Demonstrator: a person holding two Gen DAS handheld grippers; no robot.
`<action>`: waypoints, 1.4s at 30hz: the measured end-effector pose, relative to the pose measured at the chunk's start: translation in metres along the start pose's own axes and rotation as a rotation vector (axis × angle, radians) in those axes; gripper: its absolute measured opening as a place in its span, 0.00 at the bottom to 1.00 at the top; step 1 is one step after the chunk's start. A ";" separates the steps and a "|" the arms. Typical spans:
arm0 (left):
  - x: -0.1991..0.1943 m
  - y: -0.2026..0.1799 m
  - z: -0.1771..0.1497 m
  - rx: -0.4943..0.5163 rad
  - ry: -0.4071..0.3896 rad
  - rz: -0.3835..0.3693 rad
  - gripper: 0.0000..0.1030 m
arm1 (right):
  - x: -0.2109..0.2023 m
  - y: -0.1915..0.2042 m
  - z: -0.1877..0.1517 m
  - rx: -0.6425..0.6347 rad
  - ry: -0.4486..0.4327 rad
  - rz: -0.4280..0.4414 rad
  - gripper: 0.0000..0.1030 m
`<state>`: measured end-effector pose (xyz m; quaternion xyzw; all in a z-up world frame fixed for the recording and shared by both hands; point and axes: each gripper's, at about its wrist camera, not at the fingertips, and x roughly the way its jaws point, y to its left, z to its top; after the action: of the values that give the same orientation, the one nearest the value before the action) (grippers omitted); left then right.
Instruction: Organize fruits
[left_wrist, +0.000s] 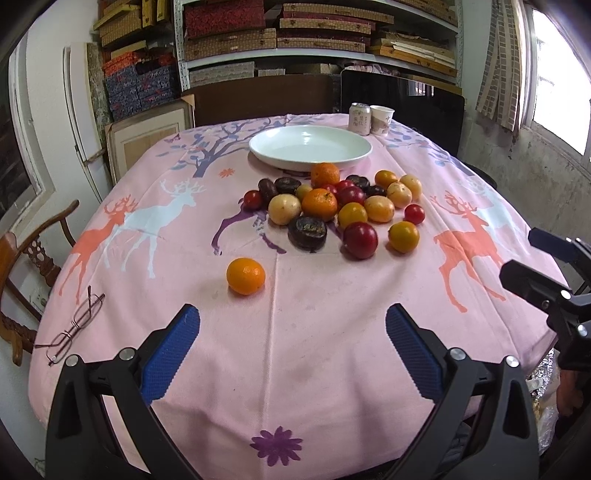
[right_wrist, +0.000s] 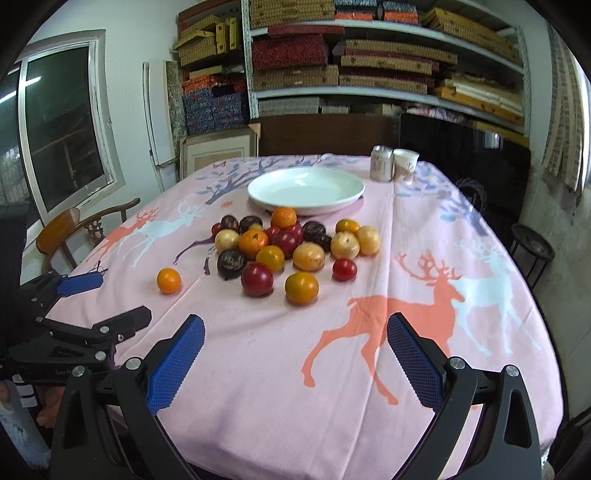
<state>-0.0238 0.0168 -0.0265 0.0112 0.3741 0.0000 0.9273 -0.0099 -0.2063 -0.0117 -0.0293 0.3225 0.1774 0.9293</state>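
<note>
Left gripper (left_wrist: 291, 354): jaws wide apart, holding nothing, blue ribbed pads facing each other above the near part of the table (left_wrist: 314, 369).

Right gripper (right_wrist: 295, 363): jaws likewise wide apart and empty, over the orange deer print of the pink tablecloth (right_wrist: 406, 221). Each gripper shows at the edge of the other's view (the right one at the far right of the left wrist view, the left one at the lower left of the right wrist view).

Lone orange (left_wrist: 245, 276): on the cloth ahead of the left jaws, slightly left of centre, apart from the rest.

Fruit pile (left_wrist: 343, 206): mid-table, beyond both grippers. Contents: oranges, yellow round fruits, red plums, small red fruits, dark purple-black fruits, many touching. A red plum (left_wrist: 360, 240) and a yellow-orange fruit (left_wrist: 403, 236) lie at its near edge.

White plate (left_wrist: 258, 146): just behind the pile, nothing in it.

Can (left_wrist: 359, 118) and paper cup (left_wrist: 381, 120): side by side at the far edge, right of the plate.

Glasses (left_wrist: 72, 328): folded, near the left edge.

Wooden chair (left_wrist: 22, 258): left of the table.

Shelves (left_wrist: 325, 33): behind, stacked with flat patterned boxes.
</note>
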 end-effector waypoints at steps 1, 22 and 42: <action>0.005 0.006 -0.002 -0.016 0.012 -0.004 0.96 | 0.005 -0.004 -0.002 0.007 0.017 0.011 0.97; 0.099 0.049 0.037 -0.065 0.136 -0.085 0.67 | 0.062 -0.065 -0.014 0.191 0.095 0.139 0.94; 0.121 0.044 0.039 -0.054 0.183 -0.107 0.61 | 0.133 -0.042 0.025 0.001 0.228 0.128 0.43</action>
<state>0.0905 0.0615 -0.0810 -0.0340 0.4570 -0.0386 0.8880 0.1165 -0.2002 -0.0758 -0.0280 0.4273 0.2319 0.8734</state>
